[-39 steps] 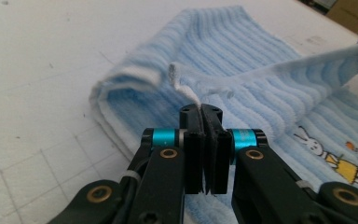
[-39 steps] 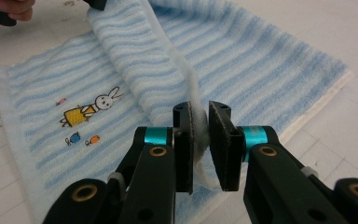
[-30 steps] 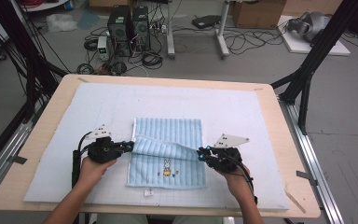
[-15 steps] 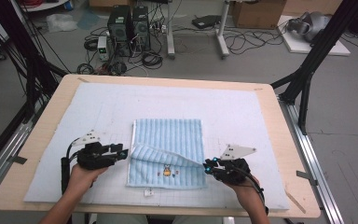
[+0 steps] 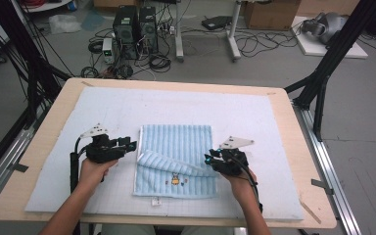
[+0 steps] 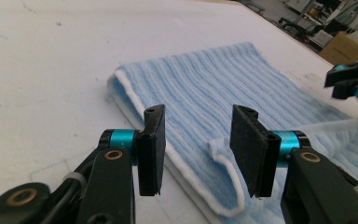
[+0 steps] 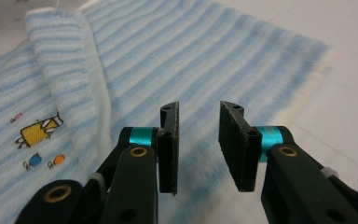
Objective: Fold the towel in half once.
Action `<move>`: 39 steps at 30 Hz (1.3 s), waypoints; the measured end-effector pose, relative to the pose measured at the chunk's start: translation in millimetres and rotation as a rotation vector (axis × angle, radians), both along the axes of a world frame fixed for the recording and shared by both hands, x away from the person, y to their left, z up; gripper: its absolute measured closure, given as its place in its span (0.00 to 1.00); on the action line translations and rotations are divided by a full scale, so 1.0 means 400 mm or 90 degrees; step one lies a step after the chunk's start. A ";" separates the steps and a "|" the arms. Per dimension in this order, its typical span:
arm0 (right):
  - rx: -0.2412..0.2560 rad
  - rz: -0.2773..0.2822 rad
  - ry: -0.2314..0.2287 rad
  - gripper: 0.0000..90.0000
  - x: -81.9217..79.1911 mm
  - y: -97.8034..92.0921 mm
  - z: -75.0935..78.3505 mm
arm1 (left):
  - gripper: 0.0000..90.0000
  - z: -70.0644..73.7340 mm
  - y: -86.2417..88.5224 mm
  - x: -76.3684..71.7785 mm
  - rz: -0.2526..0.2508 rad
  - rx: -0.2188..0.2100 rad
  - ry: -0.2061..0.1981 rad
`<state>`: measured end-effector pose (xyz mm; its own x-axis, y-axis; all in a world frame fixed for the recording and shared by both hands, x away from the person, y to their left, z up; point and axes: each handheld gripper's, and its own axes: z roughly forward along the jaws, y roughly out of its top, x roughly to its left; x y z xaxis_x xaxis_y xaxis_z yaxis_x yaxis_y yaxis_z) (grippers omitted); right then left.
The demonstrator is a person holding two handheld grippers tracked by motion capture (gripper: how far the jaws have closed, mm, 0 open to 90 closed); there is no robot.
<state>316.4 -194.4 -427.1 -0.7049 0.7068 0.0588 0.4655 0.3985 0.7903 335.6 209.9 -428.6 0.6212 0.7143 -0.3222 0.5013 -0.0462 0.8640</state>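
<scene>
Surroundings: your wooden table carries a white padded mat; computer towers and loose cables lie on the grey floor beyond its far edge.

Towel: your light blue striped towel lies on the mat near the front middle, between your two grippers. A fold of it runs as a raised roll across the cloth from left to right, and the small yellow embroidered figure sits just in front of that roll. A white tag pokes out at the near edge.

Left gripper: you hold your left gripper just beside the towel's left edge, jaws spread apart and gripping nothing. In the left gripper view the towel's white-hemmed edge and a curled corner lie between and beyond the jaws.

Right gripper: your right gripper sits at the towel's right edge by the end of the roll, jaws also spread. In the right gripper view the striped cloth lies under the gap, not pinched.

Hands: your left hand and right hand wrap the handles, forearms coming in from the near side.
</scene>
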 end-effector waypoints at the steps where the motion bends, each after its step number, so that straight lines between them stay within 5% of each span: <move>1: -0.007 0.010 0.007 0.76 0.006 0.015 -0.006 | 0.62 -0.001 0.000 0.001 -0.001 0.001 0.002; 10: -0.027 0.170 0.061 0.82 -0.025 0.067 -0.034 | 0.62 -0.004 0.008 -0.002 0.000 0.016 0.001; 20: 0.031 0.287 0.089 0.84 -0.074 0.029 -0.033 | 0.61 -0.018 0.015 -0.004 0.009 0.025 0.009; 22: 0.044 0.259 0.071 0.78 -0.073 0.017 -0.025 | 0.60 -0.021 0.014 -0.004 0.011 0.030 0.009; 24: 0.055 0.195 0.048 0.76 -0.065 0.000 -0.015 | 0.60 -0.025 0.013 -0.001 0.019 0.036 0.014; 28: 0.026 0.003 -0.009 0.63 -0.029 -0.031 -0.004 | 0.59 -0.035 0.011 0.023 0.045 0.038 0.033; 31: 0.021 -0.091 -0.017 0.60 0.012 -0.042 -0.007 | 0.57 -0.038 -0.003 0.058 0.053 0.043 0.053; 37: -0.011 -0.164 0.007 0.61 0.091 -0.022 -0.024 | 0.53 -0.056 -0.047 0.122 0.065 0.073 0.114; 39: -0.017 -0.169 0.034 0.63 0.111 -0.014 -0.036 | 0.56 -0.057 -0.060 0.125 0.063 0.081 0.107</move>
